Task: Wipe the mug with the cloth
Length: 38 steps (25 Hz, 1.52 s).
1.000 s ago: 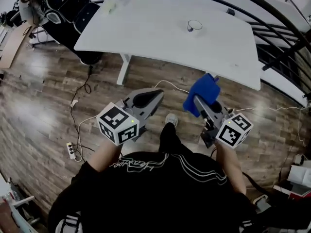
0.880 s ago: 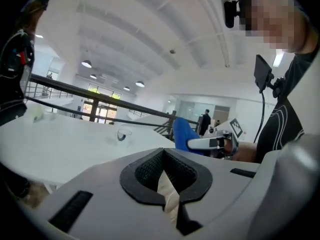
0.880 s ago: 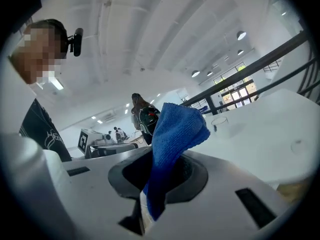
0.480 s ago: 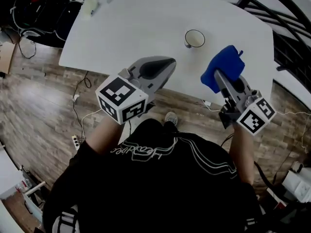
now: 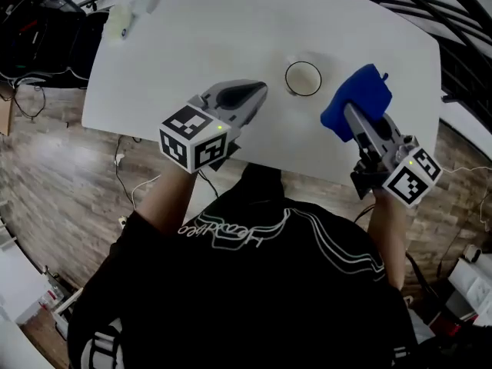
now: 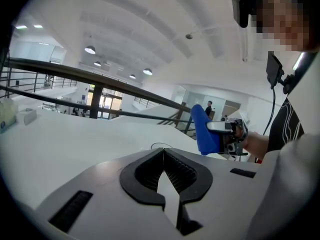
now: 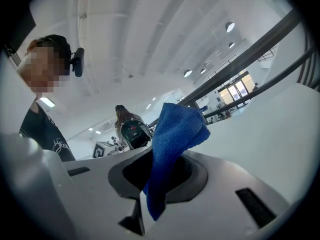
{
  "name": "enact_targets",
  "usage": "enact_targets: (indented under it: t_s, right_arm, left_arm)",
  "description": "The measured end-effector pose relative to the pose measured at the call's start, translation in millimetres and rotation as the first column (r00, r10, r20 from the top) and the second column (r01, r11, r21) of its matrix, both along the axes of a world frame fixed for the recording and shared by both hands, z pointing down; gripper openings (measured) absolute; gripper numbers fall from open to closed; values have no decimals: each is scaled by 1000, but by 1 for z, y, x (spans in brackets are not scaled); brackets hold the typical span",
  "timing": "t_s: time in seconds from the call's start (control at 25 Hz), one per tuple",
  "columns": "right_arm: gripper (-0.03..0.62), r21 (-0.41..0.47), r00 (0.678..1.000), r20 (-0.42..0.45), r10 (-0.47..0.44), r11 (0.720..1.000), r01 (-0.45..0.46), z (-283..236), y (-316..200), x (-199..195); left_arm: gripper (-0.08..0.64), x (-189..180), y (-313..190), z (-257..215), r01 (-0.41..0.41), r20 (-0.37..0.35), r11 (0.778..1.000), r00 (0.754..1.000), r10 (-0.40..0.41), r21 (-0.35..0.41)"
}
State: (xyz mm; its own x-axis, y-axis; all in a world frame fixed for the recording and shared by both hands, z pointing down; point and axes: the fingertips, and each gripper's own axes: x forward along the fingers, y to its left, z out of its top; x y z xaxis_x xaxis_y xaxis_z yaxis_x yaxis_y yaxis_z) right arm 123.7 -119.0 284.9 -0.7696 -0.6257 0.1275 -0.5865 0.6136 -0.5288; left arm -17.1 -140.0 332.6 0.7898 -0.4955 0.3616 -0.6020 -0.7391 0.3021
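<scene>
Hovering beside the mug (image 5: 303, 78), my right jaws pinch the cloth (image 5: 356, 102); my left jaws, closed and empty, should spread to steady it first.

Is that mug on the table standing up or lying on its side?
Standing up. In the head view the mug shows its round open rim facing straight up, and it sits on the white table.

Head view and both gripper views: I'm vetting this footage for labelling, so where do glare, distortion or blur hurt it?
Head view: fisheye bows the table edges, and the white top nearly washes out the pale mug. Left gripper view: dark round vignette, left tongs sharp. Right gripper view: same vignette, cloth crisp.
</scene>
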Motion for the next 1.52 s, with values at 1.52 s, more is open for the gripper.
enact_targets:
  t_s: [1.52]
  right_arm:
    - [51,-148,910,-106,-400,912,383,107,-114,-16]
  left_arm:
    - [51,52,-106,110,-407,159,909,907,390,94]
